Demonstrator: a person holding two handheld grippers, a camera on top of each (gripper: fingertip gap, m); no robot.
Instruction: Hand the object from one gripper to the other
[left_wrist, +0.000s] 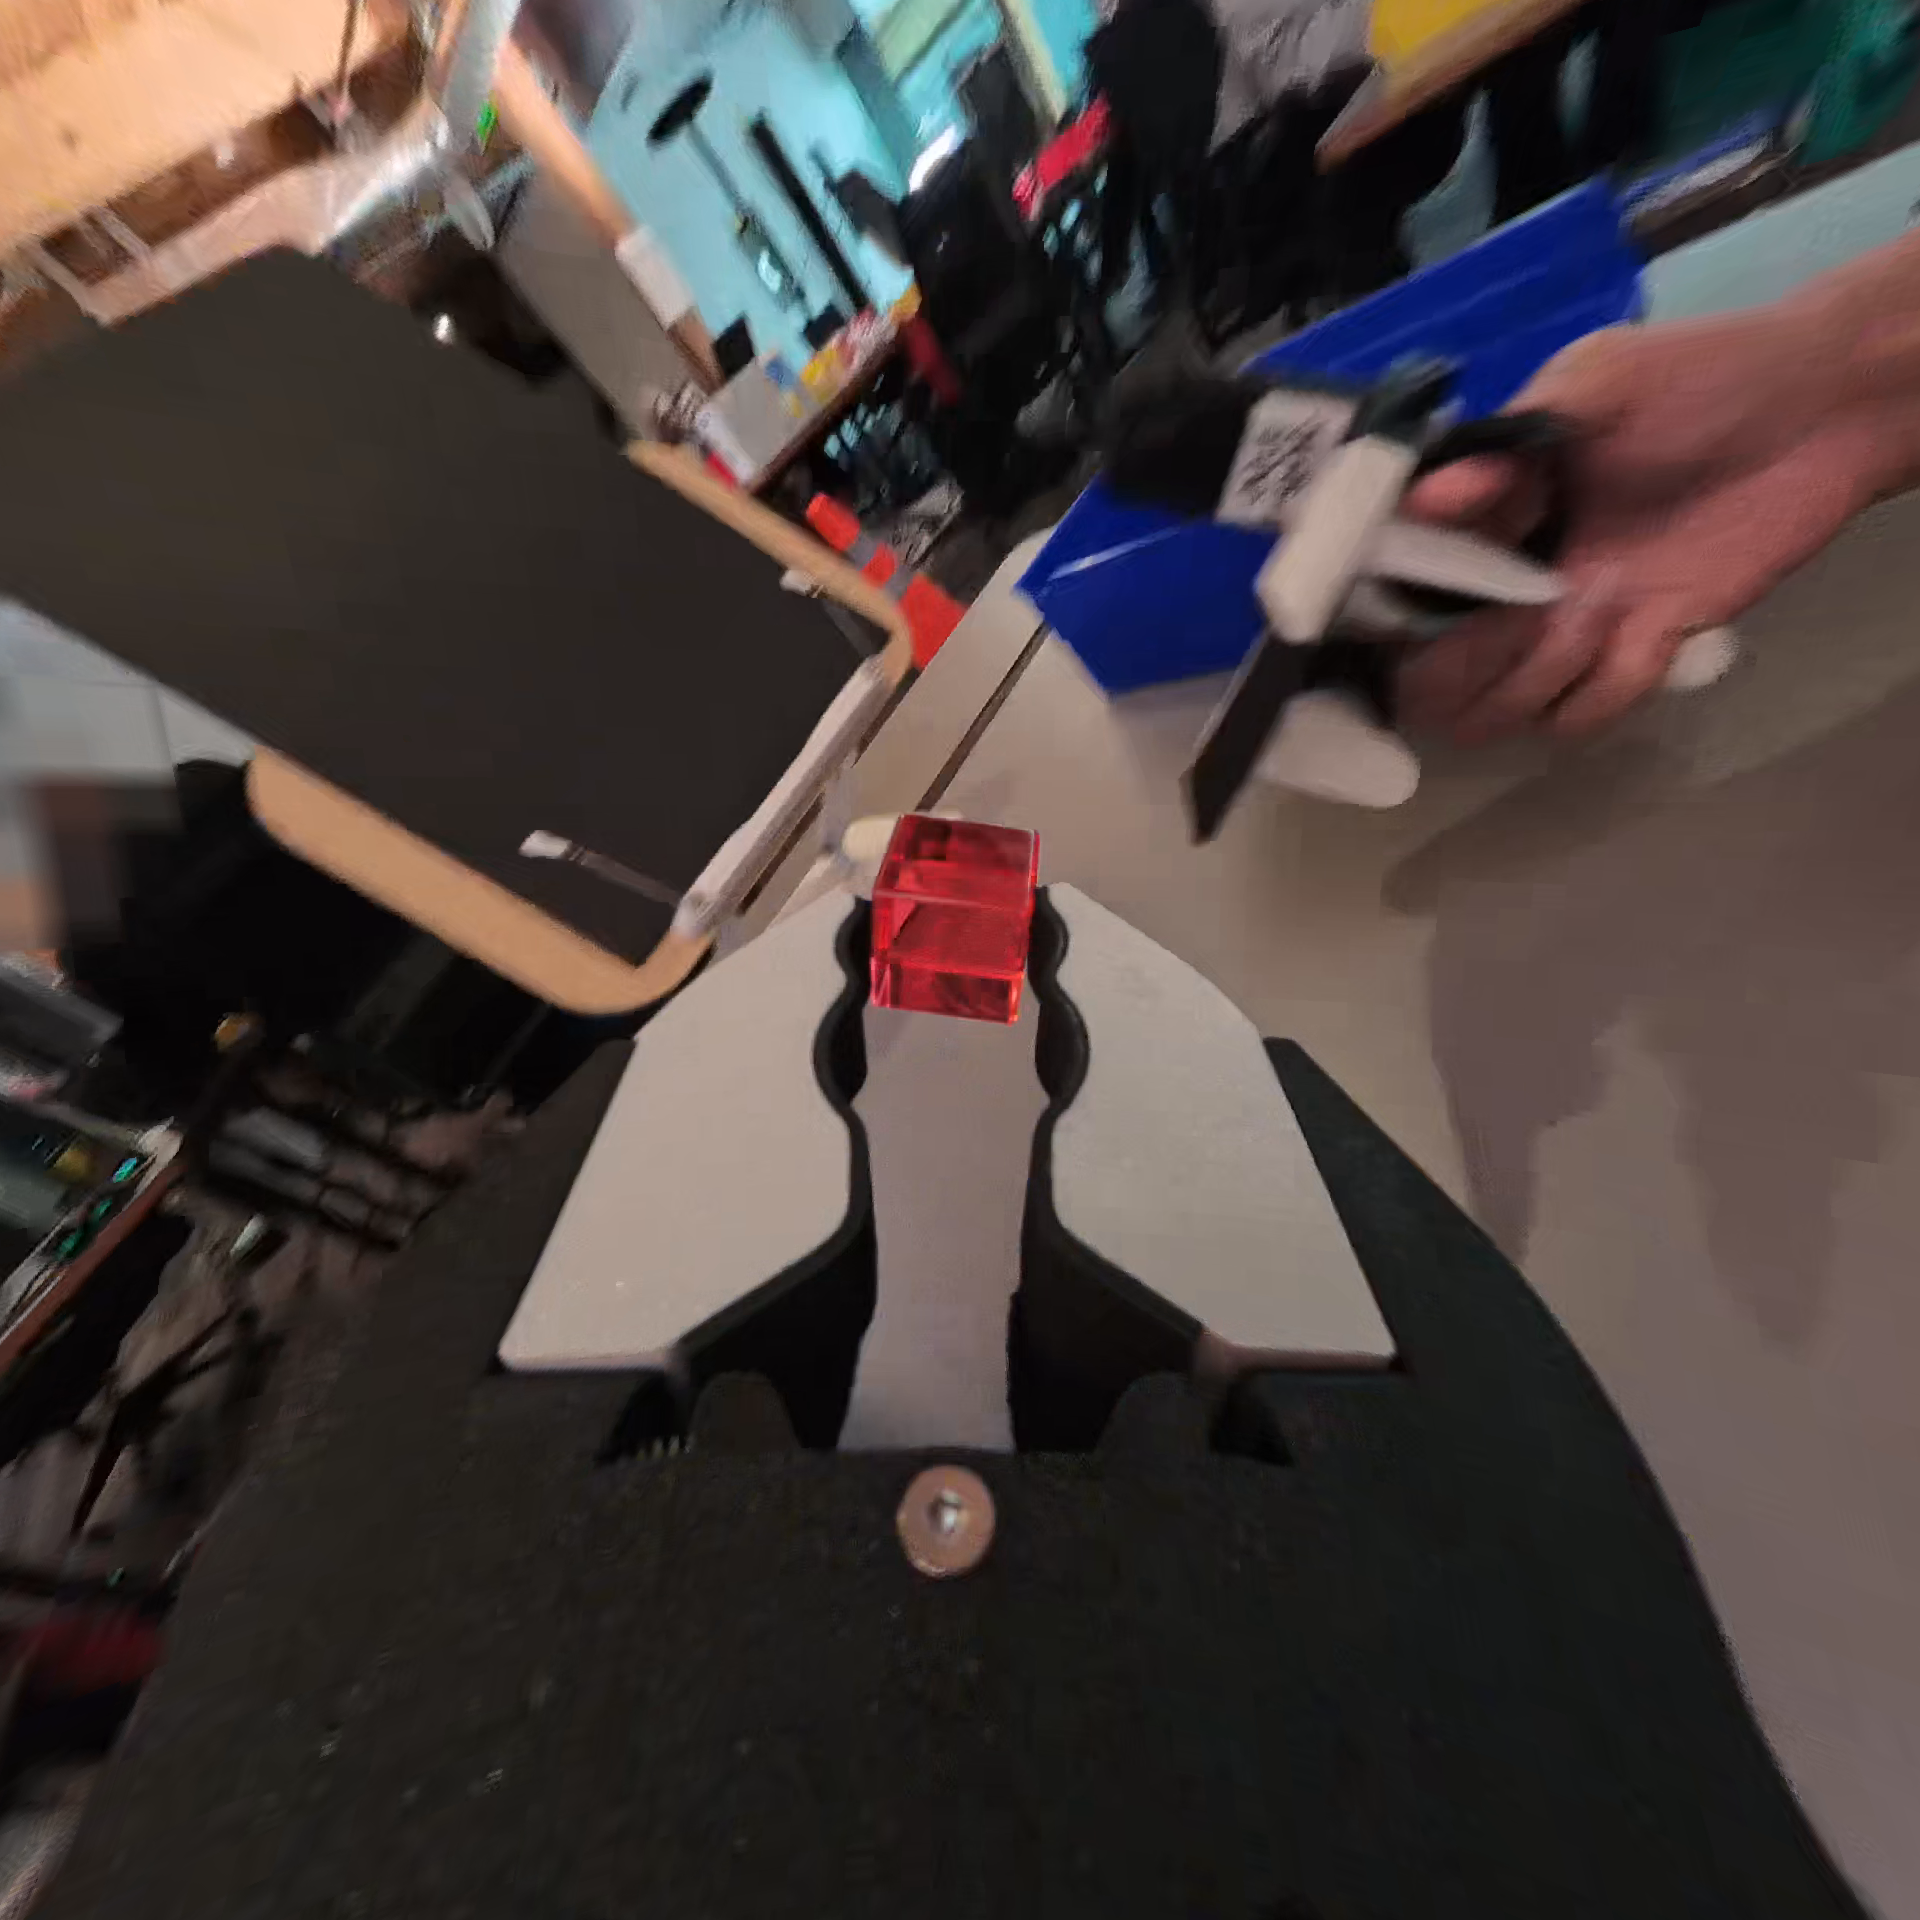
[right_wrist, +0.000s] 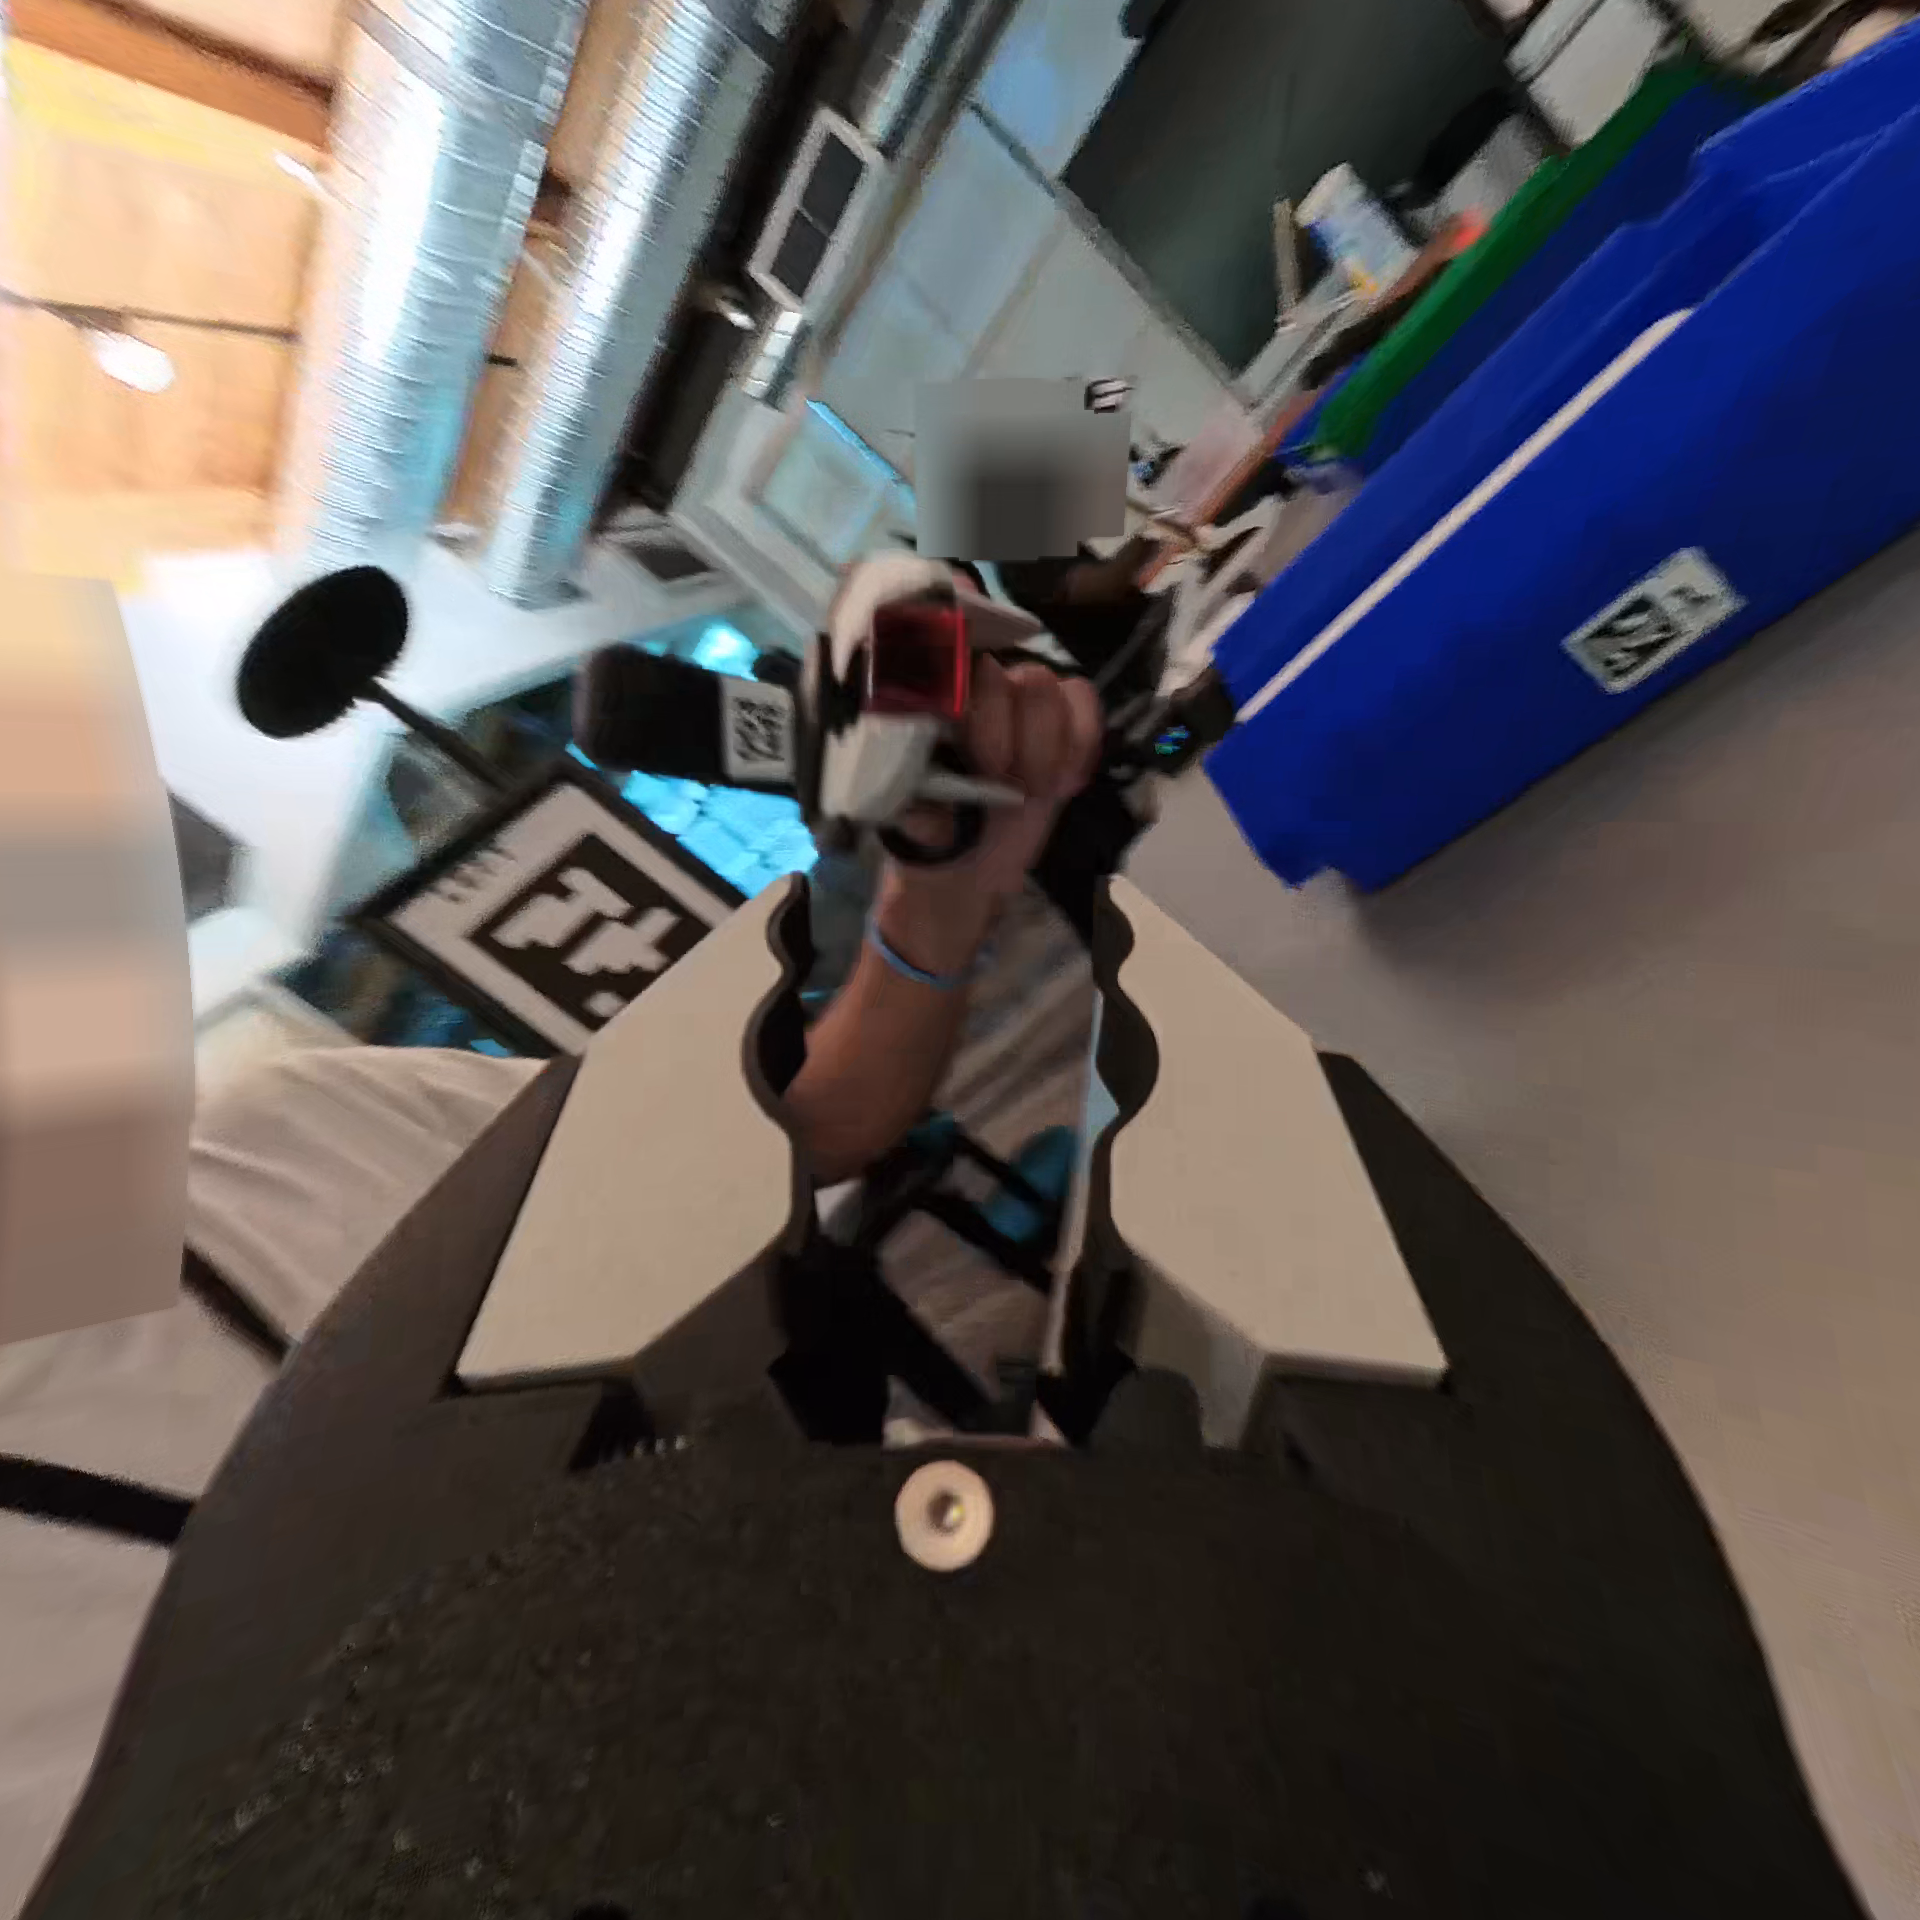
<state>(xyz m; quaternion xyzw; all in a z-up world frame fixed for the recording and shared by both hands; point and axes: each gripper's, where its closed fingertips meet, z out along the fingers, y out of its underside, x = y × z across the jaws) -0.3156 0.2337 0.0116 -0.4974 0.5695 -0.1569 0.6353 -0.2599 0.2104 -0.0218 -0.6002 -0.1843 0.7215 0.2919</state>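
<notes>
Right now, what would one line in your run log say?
left gripper: shut on red cube | right gripper: open, empty, apart from cube | handover: not yet done

Lab or workshop space. Exposed silver corrugated duct (right_wrist: 499, 312) overhead, wooden ceiling panels (right_wrist: 156, 208) far left. Grey worktable (left_wrist: 1662, 1039) with blue plastic storage bins (right_wrist: 1558, 582) on far right side. Black-and-white fiducial marker board (right_wrist: 561, 935) left. Cluttered shelves and equipment (left_wrist: 935, 343) far back, blurred.
</notes>
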